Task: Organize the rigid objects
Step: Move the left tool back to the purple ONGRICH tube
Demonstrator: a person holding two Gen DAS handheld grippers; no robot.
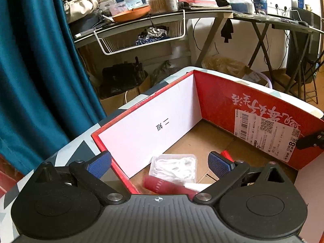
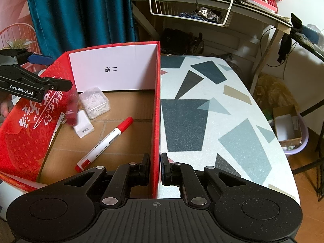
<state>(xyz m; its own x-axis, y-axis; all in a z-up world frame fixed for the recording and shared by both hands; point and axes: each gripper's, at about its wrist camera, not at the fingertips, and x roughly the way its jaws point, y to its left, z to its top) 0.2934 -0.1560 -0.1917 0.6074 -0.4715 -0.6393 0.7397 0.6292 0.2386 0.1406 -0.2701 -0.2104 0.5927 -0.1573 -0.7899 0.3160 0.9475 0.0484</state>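
A red cardboard box (image 2: 26, 141) stands open on the patterned table (image 2: 222, 121). My right gripper (image 2: 155, 162) is shut on the box's right wall. On the box floor lie a red-capped marker (image 2: 105, 143), a white adapter (image 2: 83, 124) and a clear case of white pieces (image 2: 94, 102). My left gripper (image 1: 160, 165) hovers open over the box's left end, also seen from the right wrist as the left gripper (image 2: 56, 71). Below its spread blue pads (image 1: 219, 165) a small dark red object (image 1: 162, 186) shows blurred, touching neither pad, beside the clear case (image 1: 174, 168).
A teal curtain (image 2: 81, 14) hangs behind the box. A cluttered desk with a white wire basket (image 1: 141, 38) stands beyond the table. Cardboard boxes and a basin (image 2: 291, 131) sit on the floor at the right.
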